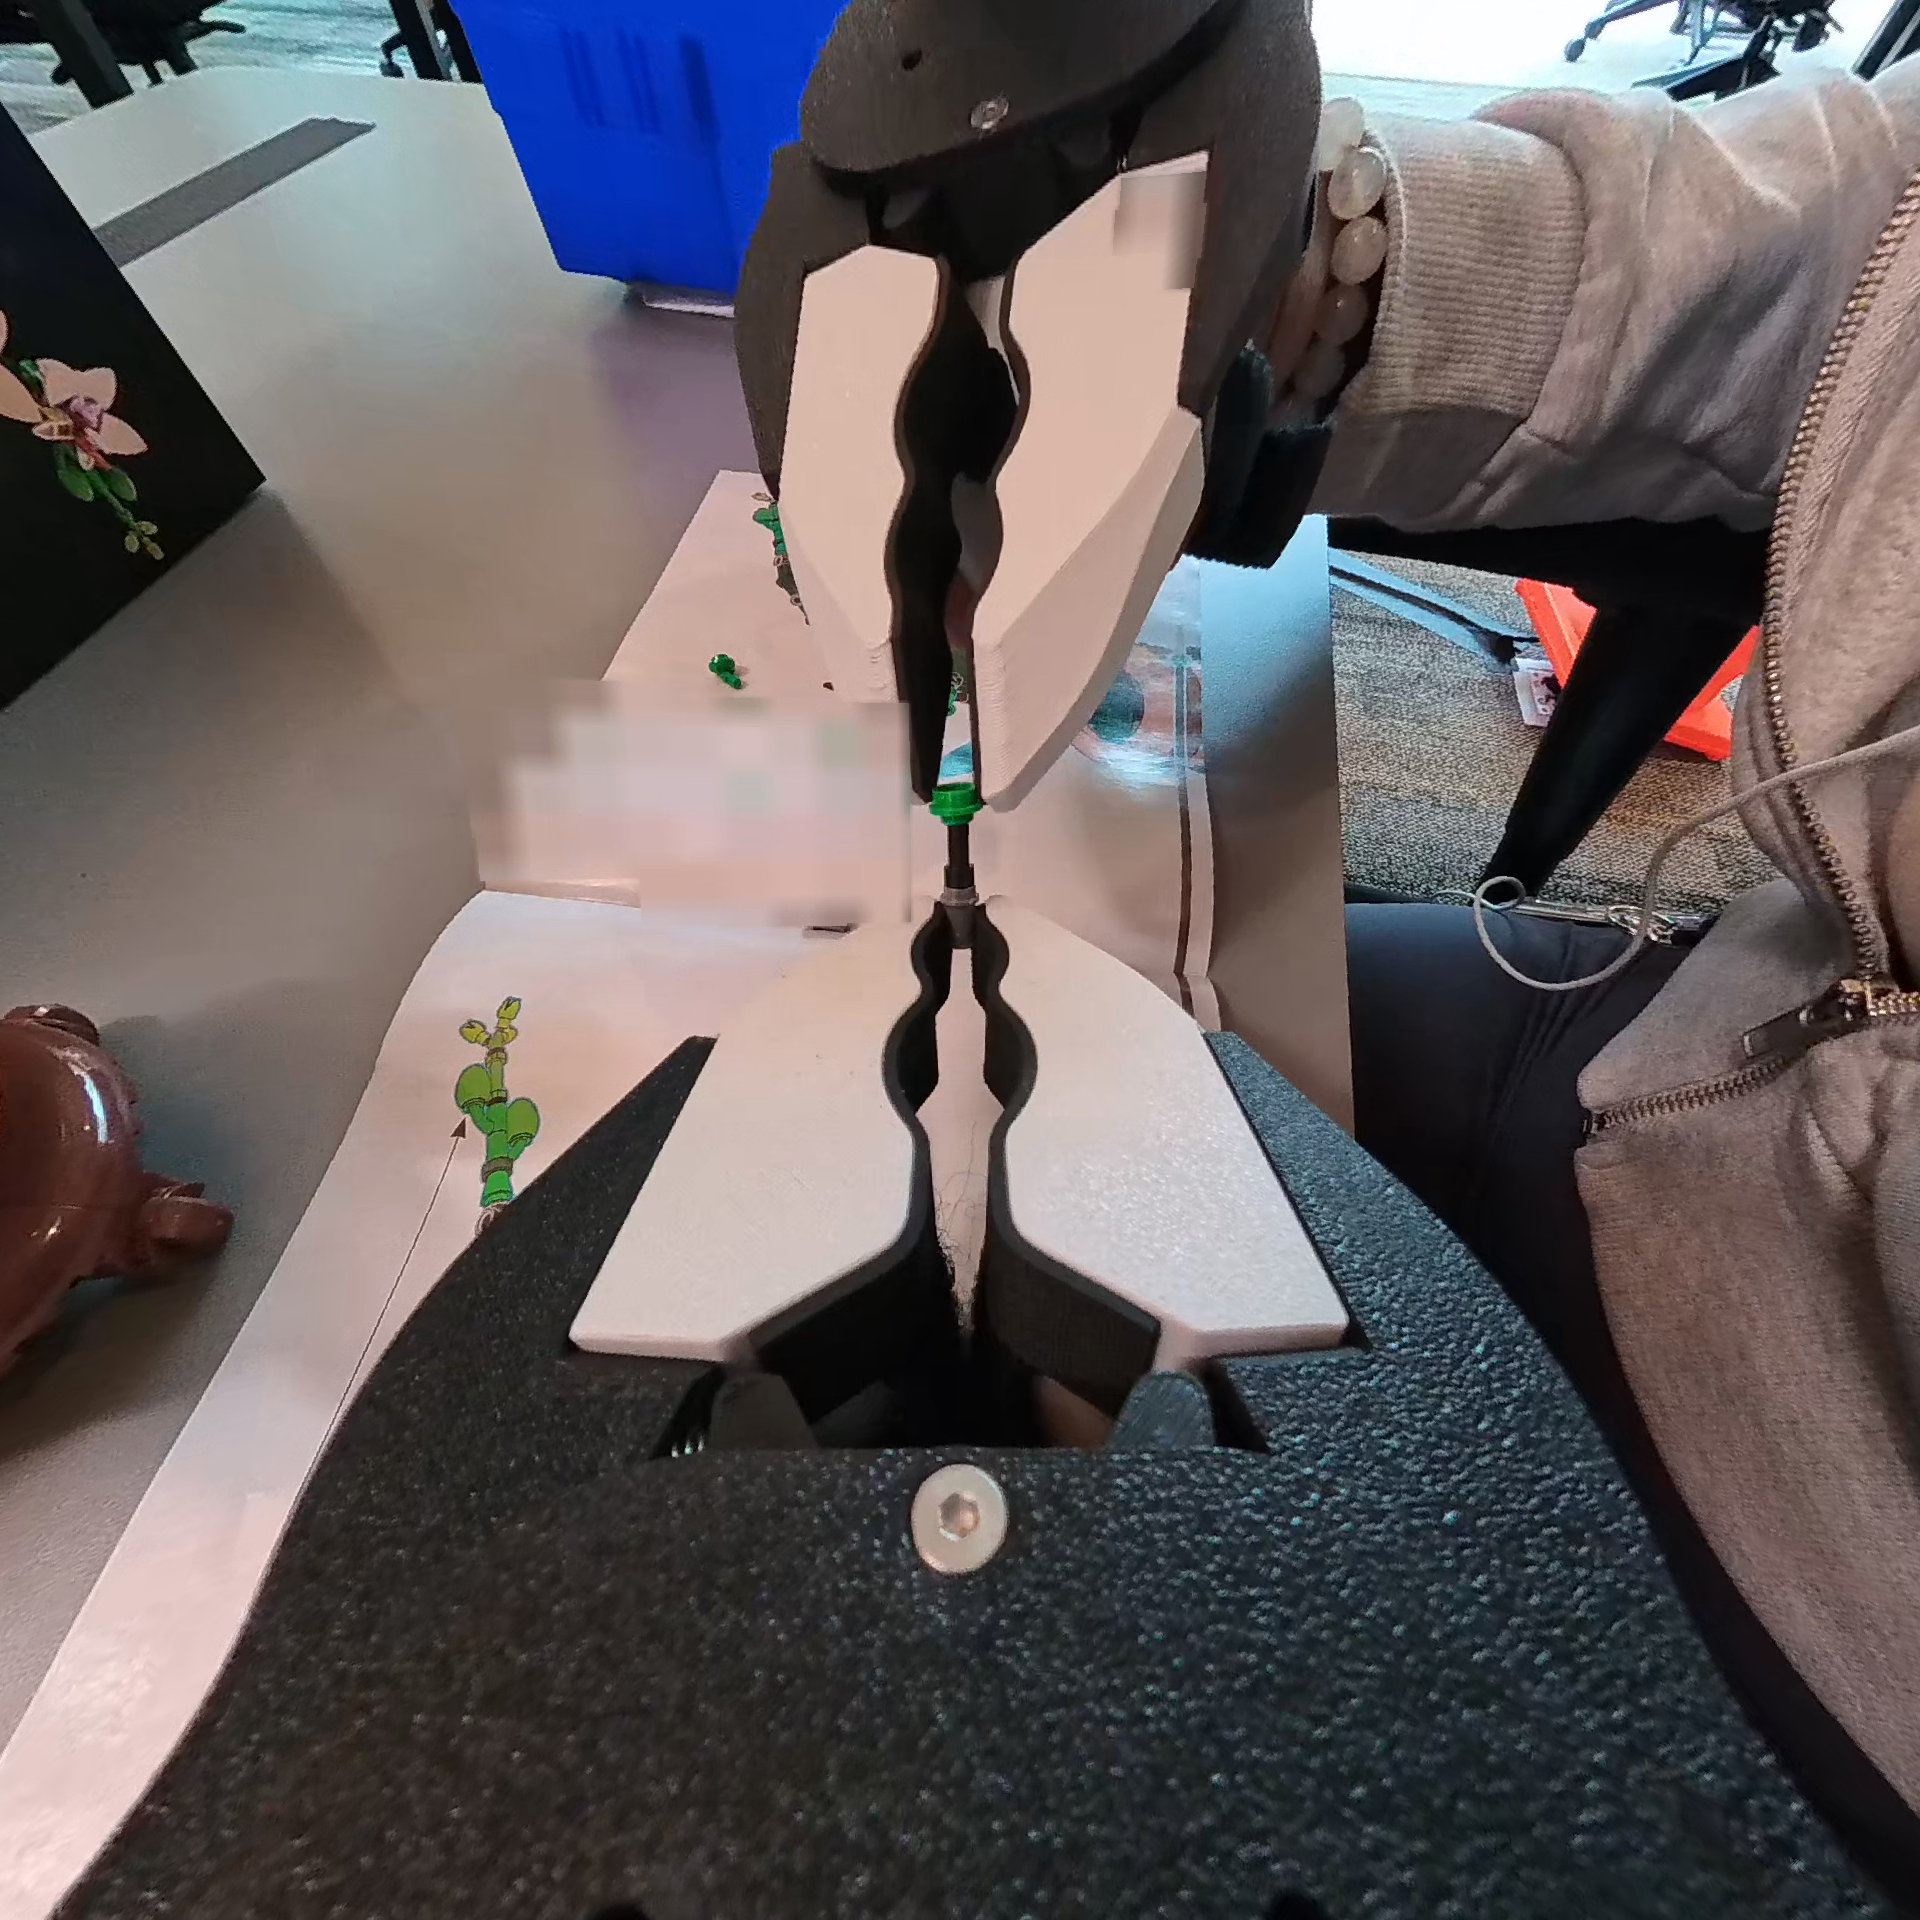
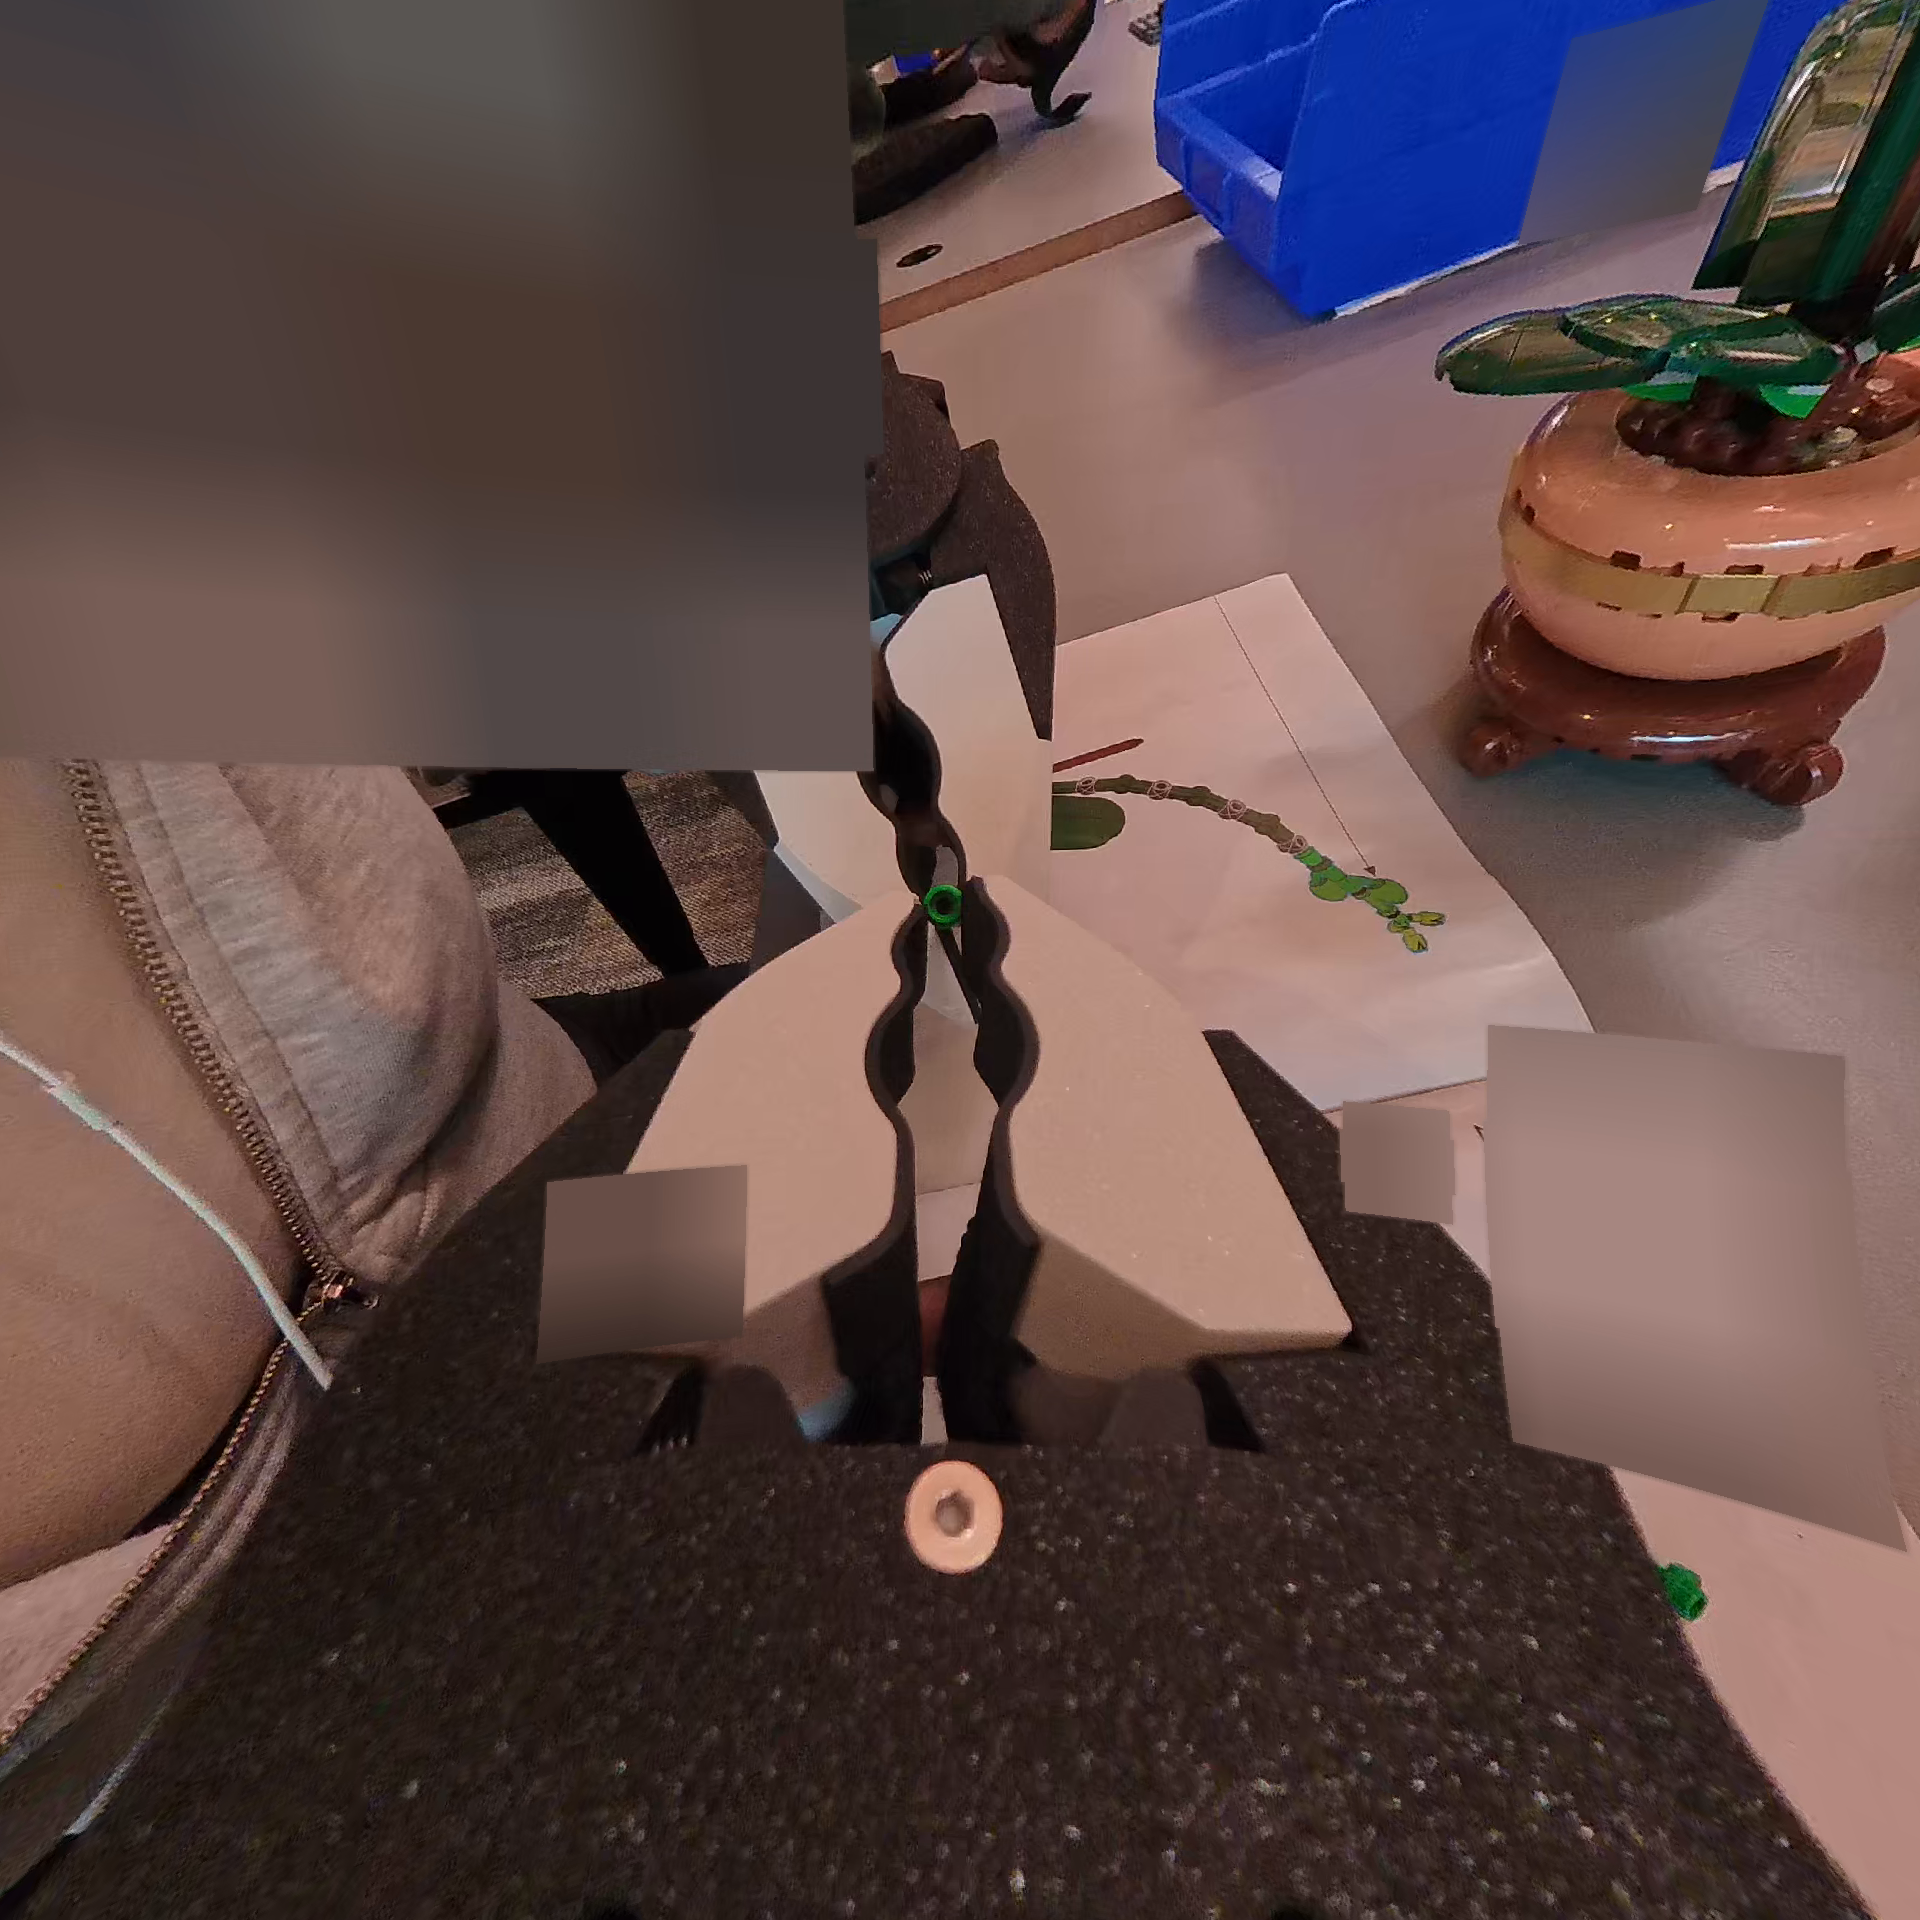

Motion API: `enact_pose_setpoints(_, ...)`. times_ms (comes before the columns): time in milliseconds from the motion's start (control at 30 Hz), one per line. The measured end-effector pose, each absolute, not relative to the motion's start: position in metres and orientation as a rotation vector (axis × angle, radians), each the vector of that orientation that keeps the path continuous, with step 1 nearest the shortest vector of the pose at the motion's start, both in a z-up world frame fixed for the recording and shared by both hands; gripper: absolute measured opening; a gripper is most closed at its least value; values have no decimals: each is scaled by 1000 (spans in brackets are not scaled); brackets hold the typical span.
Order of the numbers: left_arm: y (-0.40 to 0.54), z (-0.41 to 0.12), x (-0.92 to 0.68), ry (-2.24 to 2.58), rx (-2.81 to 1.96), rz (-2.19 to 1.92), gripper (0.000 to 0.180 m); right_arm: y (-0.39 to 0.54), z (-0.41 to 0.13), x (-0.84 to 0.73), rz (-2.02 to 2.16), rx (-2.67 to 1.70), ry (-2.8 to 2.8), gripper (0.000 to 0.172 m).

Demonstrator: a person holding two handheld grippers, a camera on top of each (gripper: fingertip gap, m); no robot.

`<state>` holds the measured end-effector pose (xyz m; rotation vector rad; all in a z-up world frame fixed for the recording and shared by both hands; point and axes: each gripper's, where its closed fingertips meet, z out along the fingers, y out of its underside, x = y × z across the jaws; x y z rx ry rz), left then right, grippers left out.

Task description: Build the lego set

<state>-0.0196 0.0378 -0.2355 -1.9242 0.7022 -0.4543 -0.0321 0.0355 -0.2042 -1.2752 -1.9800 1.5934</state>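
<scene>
Fingers: left gripper (image 1: pixel 958 920) pinches a dark pin's (image 1: pixel 956 871) base; right gripper (image 2: pixel 943 902) clamps the green stud (image 1: pixel 955 803).
Axis: pin runs straight between both, stud capping its far end.
Below: instruction sheet (image 1: pixel 436 997) on the counter (image 1: pixel 343 343).

Bare table (image 2: pixel 1299 436) lies open between the blue bin (image 2: pixel 1351 156) and the potted brick plant (image 2: pixel 1704 561); both block the far edge.

Two hand-held grippers (image 1: pixel 958 914) (image 2: pixel 943 904), one blue bin (image 2: pixel 1351 156), one potted brick plant (image 2: pixel 1704 561) (partly cropped), two loose green pieces (image 1: pixel 725 668) (image 2: pixel 1681 1592)
</scene>
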Motion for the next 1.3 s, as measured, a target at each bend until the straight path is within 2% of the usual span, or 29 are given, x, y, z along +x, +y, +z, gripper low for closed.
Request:
enact_pose_setpoints(733,38,-238,-19,712,-1940,-446,2,34,-207,-32,1532,-1250,-1985,5)
enact_pose_setpoints(1300,41,-220,-30,572,-1854,-546,2,37,-193,-44,1821,-1263,-1674,5)
